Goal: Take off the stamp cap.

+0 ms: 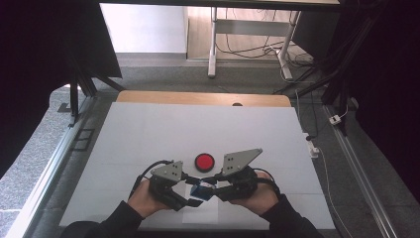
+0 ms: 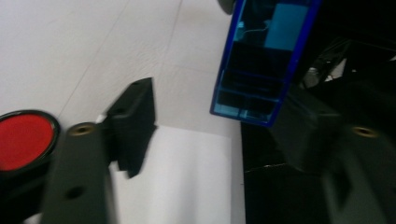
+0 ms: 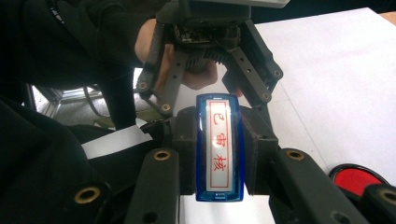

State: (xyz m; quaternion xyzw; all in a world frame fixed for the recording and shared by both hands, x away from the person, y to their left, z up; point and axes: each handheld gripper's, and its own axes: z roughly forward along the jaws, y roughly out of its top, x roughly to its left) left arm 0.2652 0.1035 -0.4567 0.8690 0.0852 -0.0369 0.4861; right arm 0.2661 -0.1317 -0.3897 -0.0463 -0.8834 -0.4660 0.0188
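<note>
A blue see-through stamp (image 3: 219, 149) with a white label and red characters is clamped between the jaws of my right gripper (image 3: 219, 158), which is shut on its sides. In the high view the stamp (image 1: 200, 191) hangs just above the white mat, between the two hands. My left gripper (image 1: 192, 194) faces it from the left. In the left gripper view the stamp (image 2: 254, 70) lies against the right jaw, while a gap separates it from the left jaw, so my left gripper (image 2: 219, 100) stands open around its end.
A round red disc with a black rim (image 1: 204, 161) lies on the white mat (image 1: 148, 134) just beyond the grippers. A small white sheet (image 1: 200, 215) sits under the hands at the front edge. The wooden table edge (image 1: 203, 98) shows at the back.
</note>
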